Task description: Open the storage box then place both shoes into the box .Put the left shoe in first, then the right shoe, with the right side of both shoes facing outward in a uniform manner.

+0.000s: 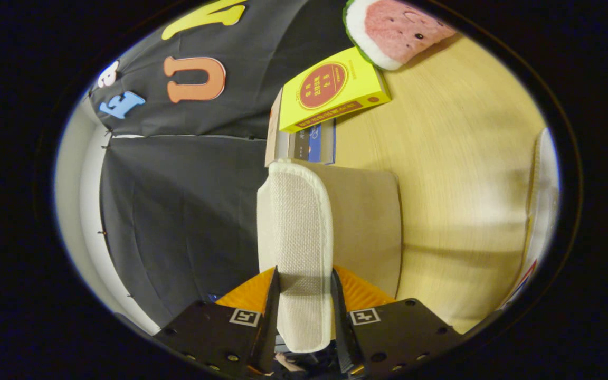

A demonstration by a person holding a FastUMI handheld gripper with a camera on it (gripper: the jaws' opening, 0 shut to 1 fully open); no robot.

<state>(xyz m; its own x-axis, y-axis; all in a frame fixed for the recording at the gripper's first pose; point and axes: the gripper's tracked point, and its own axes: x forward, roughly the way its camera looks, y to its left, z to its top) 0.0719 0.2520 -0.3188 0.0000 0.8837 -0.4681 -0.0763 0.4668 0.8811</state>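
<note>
The view is rolled sideways, with the wooden table [467,158] running up one side. My gripper [304,279] is shut on the cream woven lid [296,221] of the storage box, both fingers pressing on the lid's rim. The lid stands lifted on edge, extending straight ahead of the fingers. Behind it lies the beige fabric body of the box [370,227], resting on the table. The inside of the box is hidden by the lid.
Beyond the box a yellow book [335,89] tops a small stack of books [309,142]. A watermelon plush [393,29] lies further back. A white object [544,200], too cut off to identify, sits on the table's far side. The booth's black cloth wall [177,211] is close by.
</note>
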